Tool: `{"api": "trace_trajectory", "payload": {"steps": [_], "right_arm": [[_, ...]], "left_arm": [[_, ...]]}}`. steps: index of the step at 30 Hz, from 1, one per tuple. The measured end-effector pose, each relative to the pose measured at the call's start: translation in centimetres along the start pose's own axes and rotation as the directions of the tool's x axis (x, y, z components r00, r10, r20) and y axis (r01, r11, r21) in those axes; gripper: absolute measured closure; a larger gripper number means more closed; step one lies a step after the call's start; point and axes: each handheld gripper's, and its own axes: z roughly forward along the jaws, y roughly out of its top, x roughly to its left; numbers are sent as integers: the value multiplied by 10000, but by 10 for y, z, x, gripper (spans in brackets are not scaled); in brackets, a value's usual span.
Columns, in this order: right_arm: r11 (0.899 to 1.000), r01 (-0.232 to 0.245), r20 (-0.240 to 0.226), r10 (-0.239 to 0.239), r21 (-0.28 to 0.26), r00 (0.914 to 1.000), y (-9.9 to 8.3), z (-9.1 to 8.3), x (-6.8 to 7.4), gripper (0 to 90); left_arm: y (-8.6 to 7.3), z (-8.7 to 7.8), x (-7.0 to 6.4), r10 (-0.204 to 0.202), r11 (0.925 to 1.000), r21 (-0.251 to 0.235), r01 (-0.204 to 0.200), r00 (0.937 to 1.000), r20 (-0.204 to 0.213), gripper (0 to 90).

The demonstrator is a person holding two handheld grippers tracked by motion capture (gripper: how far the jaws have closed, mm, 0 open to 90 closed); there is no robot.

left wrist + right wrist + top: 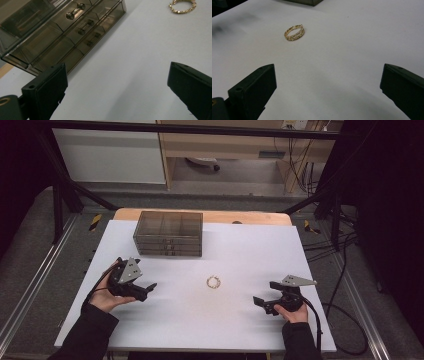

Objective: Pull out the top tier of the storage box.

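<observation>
High view first: a white worktop (235, 330) carries a smoky, see-through drawer box (168, 233) at its far left-centre and a small gold bracelet (214, 282) lying flat near the middle. The left hand-held gripper (150, 289) sits at the left, held in the person's left hand (104, 297), its jaws pointing right toward the bracelet but well apart from it. The right hand-held gripper (264, 296) sits at the right in the person's right hand (292, 312), jaws pointing left, also well apart from the bracelet. The bracelet lies between the two, touched by neither.

Left gripper view: the left hand-held gripper (117, 87) has its two black jaws spread wide with bare white worktop (130, 62) between them and nothing gripped. The drawer box (62, 30) lies at the upper left, its three stacked drawers shut, each with a small bar handle. The bracelet (182, 6) is at the top right edge, partly cut off.

Right gripper view: the right hand-held gripper (328, 87) is likewise spread wide and empty. The bracelet (294, 32), a loop of small gold links, rests on the worktop (352, 50) ahead and to the left of the gap. A corner of the drawer box (308, 2) shows at the top edge.
</observation>
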Motion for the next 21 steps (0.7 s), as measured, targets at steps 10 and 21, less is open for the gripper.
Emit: {"api": "trace_trajectory", "payload": {"steps": [10,21], "right_arm": [[10000,3,3,-3,11,10000,0,0,0,12],[10000,10,7,-10,21,10000,0,0,0,13]], "left_arm": [[10,10,-3,1035,9943,298,-1024,9938,-394,26],[18,21,-5,1993,9796,440,-1960,9759,-894,25]]}}
